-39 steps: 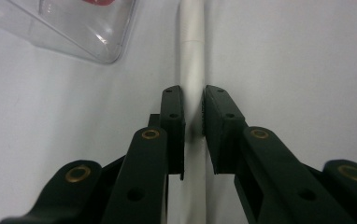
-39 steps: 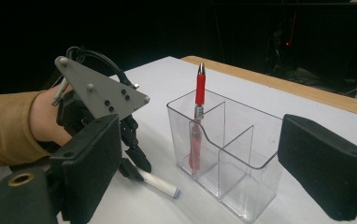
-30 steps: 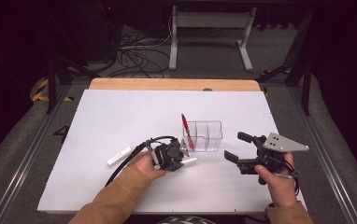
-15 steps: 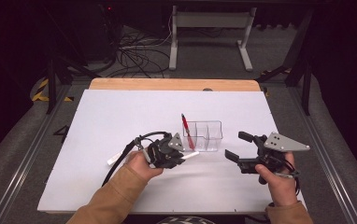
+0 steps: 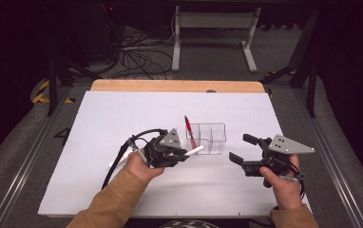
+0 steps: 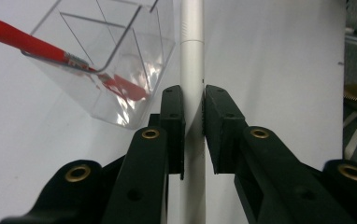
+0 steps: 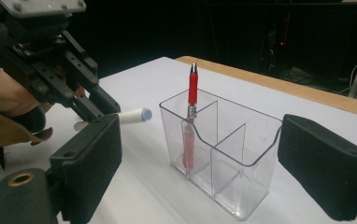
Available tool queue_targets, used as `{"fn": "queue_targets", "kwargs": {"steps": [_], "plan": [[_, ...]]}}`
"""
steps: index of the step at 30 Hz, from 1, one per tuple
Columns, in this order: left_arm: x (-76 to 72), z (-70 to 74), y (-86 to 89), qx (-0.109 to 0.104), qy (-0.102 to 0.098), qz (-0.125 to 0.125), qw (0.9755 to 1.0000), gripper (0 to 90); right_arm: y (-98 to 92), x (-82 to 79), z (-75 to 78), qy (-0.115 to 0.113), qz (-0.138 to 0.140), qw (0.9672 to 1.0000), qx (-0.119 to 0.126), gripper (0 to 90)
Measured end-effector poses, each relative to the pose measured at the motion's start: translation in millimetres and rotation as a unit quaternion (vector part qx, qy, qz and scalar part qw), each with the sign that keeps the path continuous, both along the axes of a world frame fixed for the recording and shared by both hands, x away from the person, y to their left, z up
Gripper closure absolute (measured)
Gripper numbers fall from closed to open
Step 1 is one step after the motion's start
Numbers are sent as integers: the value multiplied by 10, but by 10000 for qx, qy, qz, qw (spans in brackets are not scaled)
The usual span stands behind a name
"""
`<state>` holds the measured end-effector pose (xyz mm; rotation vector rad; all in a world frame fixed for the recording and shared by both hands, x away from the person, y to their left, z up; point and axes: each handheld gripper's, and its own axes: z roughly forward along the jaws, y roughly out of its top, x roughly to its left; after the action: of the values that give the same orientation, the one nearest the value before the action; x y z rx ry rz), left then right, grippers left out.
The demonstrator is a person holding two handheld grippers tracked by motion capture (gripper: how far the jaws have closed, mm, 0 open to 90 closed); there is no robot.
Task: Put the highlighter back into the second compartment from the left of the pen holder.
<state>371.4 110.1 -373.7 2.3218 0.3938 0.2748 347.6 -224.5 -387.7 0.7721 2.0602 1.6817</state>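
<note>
High view: left gripper point(image 5: 182, 155) pinches a white pen point(image 5: 195, 150) level (right gripper point(image 5: 243, 149) jaws spread).

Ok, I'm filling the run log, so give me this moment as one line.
left tool: shut on white pen | right tool: open | red pen: standing in clear plastic divided holder

Clear organizer point(image 5: 209, 138) stands between the two tongs, just ahead of the left gripper point(image 5: 182, 154); its near wall blocks the white pen point(image 5: 195, 150) tip's straight path; red pen point(image 5: 188, 131) upright in the compartment nearest the left tongs, jutting above the rim; other two compartments open from above; bare white tabletop point(image 5: 122, 114) beyond and left of left tongs; right gripper point(image 5: 244, 151) jaws wide, facing organizer's end, small gap between.
</note>
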Motion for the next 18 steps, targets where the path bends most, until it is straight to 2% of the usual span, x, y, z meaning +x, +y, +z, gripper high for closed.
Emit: {"fn": "queue_targets", "kwargs": {"steps": [8,15,18], "plan": [[1,81,66,-520,-112,86,9985,789,-9,11,-17,15,15,10000,2,143],[7,156,133,-1036,-177,139,9944,789,-5,6,-11,21,0,10000,14,143],[24,175,151,-1267,-172,168,9916,789,-5,9,-14,21,0,10000,5,143]]}}
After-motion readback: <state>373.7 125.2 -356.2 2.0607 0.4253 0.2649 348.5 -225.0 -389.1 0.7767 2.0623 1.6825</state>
